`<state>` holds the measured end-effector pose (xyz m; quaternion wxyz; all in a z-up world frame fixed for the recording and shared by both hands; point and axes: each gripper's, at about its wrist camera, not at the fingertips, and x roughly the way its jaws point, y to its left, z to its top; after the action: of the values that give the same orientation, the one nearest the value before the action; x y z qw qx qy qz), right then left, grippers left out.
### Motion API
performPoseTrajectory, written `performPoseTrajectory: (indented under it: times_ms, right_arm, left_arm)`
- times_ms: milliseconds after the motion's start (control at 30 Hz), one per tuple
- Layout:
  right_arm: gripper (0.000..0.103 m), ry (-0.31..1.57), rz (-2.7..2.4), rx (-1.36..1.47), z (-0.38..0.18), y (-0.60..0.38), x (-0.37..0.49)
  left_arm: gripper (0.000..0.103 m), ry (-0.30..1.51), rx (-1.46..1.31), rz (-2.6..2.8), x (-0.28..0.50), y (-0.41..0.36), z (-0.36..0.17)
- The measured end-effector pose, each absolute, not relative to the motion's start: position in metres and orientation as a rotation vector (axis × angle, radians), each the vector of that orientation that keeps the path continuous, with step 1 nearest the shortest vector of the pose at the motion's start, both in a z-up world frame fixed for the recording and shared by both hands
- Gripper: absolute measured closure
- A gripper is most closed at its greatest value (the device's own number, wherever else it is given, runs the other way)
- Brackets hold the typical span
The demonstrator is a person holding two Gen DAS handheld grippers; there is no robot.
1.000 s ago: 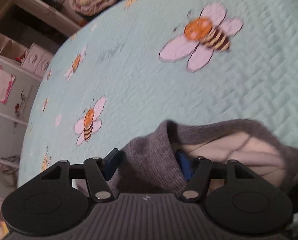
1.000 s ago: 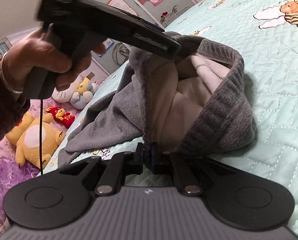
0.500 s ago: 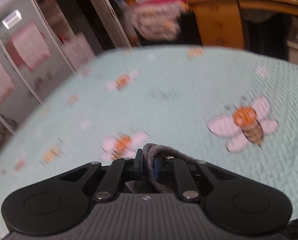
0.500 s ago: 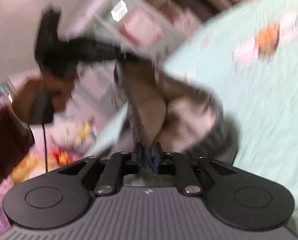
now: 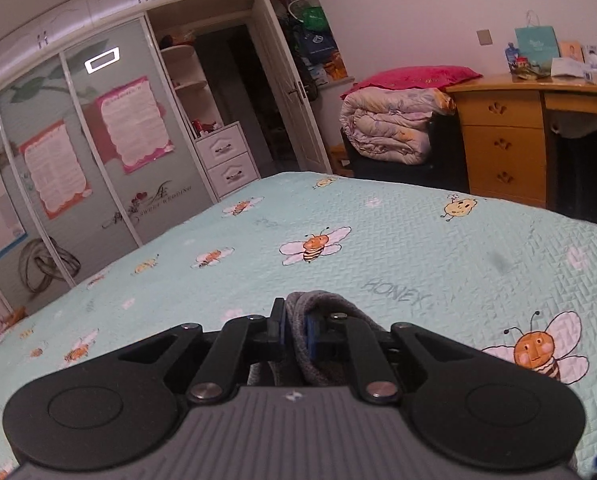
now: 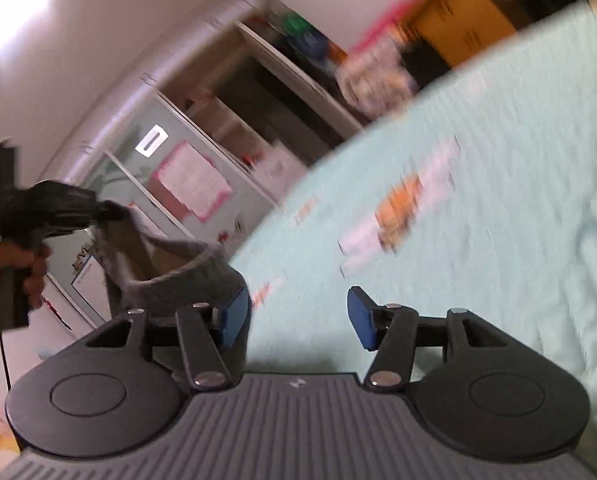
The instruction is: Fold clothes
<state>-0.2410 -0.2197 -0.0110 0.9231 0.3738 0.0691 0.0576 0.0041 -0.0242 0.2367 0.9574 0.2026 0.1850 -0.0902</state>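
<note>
readable writing: the word "honey" is stitched into the bedspread (image 5: 438, 240), and "sweet wedding" is printed on the wardrobe door (image 5: 154, 184). the posters on that door carry text too small to read.

the grey garment (image 5: 318, 312) is a ribbed knit with a pale lining visible in the right wrist view. it is held above the bed, not lying on it. in the right wrist view its ribbed band runs from the left hand-held gripper (image 6: 98, 216), at upper left, down toward the left finger (image 6: 234, 316) of the right hand-held gripper (image 6: 298, 316); this line is its visible long axis. whether the cloth touches that finger cannot be told, since the view is blurred.

left hand-held gripper (image 5: 296, 326): clenched on a fold of the grey garment, with the ribbed edge looping over the blue pads.

right hand-held gripper: released, jaws wide apart, nothing between the blue pads.

a hand (image 6: 10, 272) grips the handle of the left hand-held gripper. the bedspread is pale green, quilted, with bee prints.
</note>
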Motion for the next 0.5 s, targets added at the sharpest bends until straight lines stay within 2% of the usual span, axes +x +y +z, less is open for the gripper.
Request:
performPoseTrajectory:
  times_ms: [100, 167, 200, 367, 400, 433, 467, 500]
  right_arm:
    - [0.045, 0.152, 0.218, 0.627, 0.009, -0.205, -0.216]
    - [0.036, 0.159, 0.283, 0.533, 0.022, -0.196, -0.199]
    - [0.027, 0.162, 0.315, 0.486, 0.029, -0.191, -0.191]
    - [0.029, 0.177, 0.472, 0.246, 0.063, -0.167, -0.149]
    - [0.039, 0.193, 0.518, 0.230, 0.066, -0.168, -0.141]
    - [0.078, 0.222, 0.578, 0.245, 0.065, -0.175, -0.136]
    - [0.100, 0.251, 0.637, 0.260, 0.065, -0.181, -0.130]
    - [0.098, 0.279, 0.697, 0.275, 0.064, -0.188, -0.124]
  left_arm:
    - [0.092, 0.393, 0.429, -0.190, 0.002, -0.025, 0.231]
    - [0.092, 0.403, 0.449, -0.193, 0.000, -0.026, 0.224]
    - [0.092, 0.408, 0.458, -0.194, 0.001, -0.026, 0.223]
    - [0.092, 0.431, 0.499, -0.198, 0.009, -0.027, 0.224]
    - [0.092, 0.432, 0.503, -0.201, 0.012, -0.027, 0.226]
    - [0.092, 0.437, 0.499, -0.208, 0.016, -0.028, 0.227]
    - [0.090, 0.444, 0.492, -0.218, 0.020, -0.028, 0.228]
    - [0.089, 0.468, 0.486, -0.238, 0.026, -0.030, 0.225]
